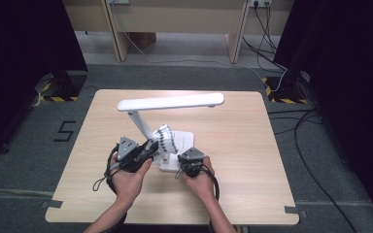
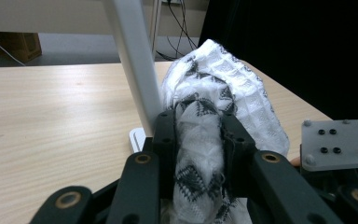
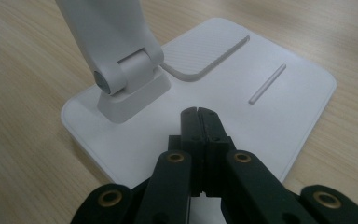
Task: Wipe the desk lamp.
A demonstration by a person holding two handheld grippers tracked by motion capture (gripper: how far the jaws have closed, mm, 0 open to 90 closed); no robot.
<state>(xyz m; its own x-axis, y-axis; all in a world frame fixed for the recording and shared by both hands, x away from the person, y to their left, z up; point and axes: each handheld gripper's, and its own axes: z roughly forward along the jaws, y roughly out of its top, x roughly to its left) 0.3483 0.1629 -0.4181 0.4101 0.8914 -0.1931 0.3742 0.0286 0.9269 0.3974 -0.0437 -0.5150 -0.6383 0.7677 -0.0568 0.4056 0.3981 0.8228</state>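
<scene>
In the high view, a white lamp (image 1: 170,103) stands at the centre of the table (image 1: 252,160). The left gripper (image 1: 150,147) holds a cloth (image 1: 164,137) just right of the lamp's stem, over the base. The right gripper (image 1: 187,162) sits at the base's lower right edge.

In the left gripper view, the jaws clamp the patterned cloth (image 2: 214,98) at centre frame, beside the stem (image 2: 135,60) at upper left.

In the right gripper view, the right gripper (image 3: 199,114) has its jaws pressed together, empty, resting over the base (image 3: 279,107), with the hinge (image 3: 121,79) at upper left.
</scene>
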